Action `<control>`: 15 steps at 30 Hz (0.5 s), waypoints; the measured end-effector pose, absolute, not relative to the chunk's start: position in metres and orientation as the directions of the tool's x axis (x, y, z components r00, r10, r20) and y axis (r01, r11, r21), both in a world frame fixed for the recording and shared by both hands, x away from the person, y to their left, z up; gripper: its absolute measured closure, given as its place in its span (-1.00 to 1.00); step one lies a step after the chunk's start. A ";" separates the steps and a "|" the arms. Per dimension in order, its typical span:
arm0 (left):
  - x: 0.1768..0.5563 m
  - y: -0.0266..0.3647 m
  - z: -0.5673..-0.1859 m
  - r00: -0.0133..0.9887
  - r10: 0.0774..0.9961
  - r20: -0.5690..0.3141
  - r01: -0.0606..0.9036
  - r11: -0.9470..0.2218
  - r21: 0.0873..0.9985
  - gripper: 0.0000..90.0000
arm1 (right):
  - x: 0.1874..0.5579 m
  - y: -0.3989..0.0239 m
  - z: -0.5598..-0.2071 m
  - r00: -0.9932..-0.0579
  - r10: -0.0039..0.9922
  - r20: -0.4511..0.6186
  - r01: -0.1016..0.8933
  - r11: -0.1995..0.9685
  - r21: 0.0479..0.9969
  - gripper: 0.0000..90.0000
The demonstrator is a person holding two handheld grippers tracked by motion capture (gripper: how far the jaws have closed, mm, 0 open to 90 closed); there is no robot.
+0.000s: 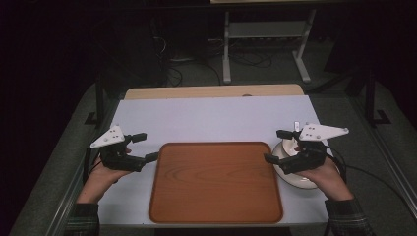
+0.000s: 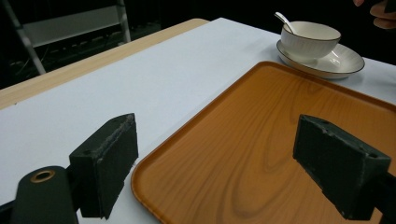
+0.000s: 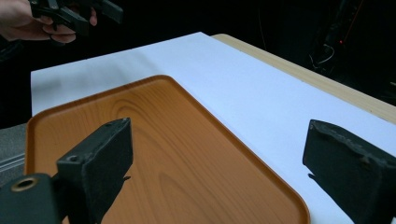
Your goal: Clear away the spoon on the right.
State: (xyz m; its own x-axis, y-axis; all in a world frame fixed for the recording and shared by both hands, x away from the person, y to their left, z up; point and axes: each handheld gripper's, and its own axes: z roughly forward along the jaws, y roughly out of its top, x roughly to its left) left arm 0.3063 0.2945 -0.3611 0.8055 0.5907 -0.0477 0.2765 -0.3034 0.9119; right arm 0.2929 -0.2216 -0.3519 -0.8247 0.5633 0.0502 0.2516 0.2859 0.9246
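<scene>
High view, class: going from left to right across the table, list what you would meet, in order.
Left claw → tray → right claw, which hangs over the bowl and its saucer

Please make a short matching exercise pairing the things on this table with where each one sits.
Things:
1. tray
2. bowl
3. spoon
4. left gripper

Places:
A. on the saucer
B. in the bowl
C. middle of the white table cover
D. beside the tray's left edge, jaws open

Pairs: 1-C, 2-A, 3-B, 4-D
</scene>
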 end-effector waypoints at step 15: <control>0.308 0.302 -0.362 0.791 0.610 -0.049 0.287 -0.299 0.910 -0.70 | 0.299 -0.229 -0.354 -0.764 0.643 0.055 0.315 0.298 0.901 -0.58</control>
State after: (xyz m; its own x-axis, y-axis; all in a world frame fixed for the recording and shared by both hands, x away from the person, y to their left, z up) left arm 0.3077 0.3020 -0.3623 0.7908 0.6101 -0.0487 0.2870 -0.2995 0.9099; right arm 0.2993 -0.2293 -0.3536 -0.7640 0.6429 0.0546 0.3149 0.2977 0.9012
